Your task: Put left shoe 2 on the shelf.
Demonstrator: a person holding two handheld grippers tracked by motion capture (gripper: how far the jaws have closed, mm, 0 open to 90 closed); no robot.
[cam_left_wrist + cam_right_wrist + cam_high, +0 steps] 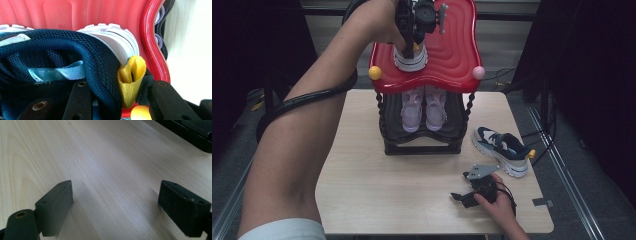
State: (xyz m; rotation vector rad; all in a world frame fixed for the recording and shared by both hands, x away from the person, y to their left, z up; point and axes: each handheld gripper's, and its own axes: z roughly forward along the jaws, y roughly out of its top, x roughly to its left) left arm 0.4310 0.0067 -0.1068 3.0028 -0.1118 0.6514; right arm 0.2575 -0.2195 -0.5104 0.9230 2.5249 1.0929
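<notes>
Left claw [414,47] grips the heel collar of the navy mesh shoe [75,55] on the red top shelf [452,55]. I judge a hasty pull-out could snag its yellow heel loop [131,77] and drag it off. Right claw [467,196] rests released on the table [377,190], near the matching shoe [502,147].
</notes>
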